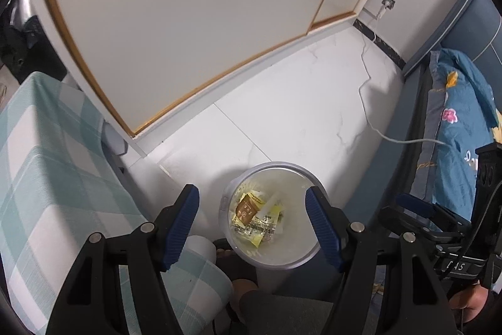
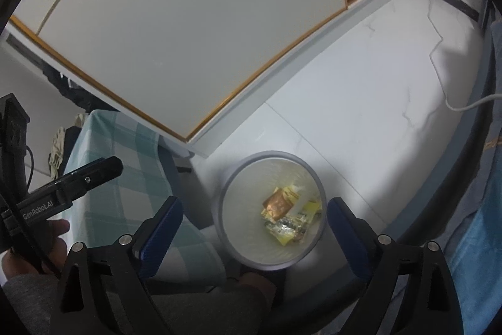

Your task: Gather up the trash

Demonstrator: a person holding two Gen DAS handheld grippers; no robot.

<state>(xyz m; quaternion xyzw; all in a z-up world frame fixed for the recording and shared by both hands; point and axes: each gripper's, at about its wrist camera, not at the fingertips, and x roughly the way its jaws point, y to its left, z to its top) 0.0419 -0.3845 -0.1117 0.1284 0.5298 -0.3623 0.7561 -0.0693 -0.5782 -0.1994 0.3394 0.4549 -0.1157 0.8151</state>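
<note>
A round white trash bin (image 1: 295, 256) stands on the white floor below both grippers; it also shows in the right wrist view (image 2: 238, 228). Inside lie yellow and brown wrappers (image 1: 254, 217), also seen in the right wrist view (image 2: 287, 217). My left gripper (image 1: 254, 229) is open and empty, held above the bin. My right gripper (image 2: 254, 233) is open and empty, also above the bin. The right gripper's body (image 1: 439, 228) shows at the right of the left wrist view; the left gripper's body (image 2: 62, 187) shows at the left of the right wrist view.
A table with a green-checked cloth (image 1: 53, 165) stands left of the bin, also in the right wrist view (image 2: 125, 153). A bed with blue floral bedding (image 1: 455, 121) is at the right. A white cable (image 1: 370, 102) runs across the floor. White wardrobe doors (image 1: 188, 21) stand behind.
</note>
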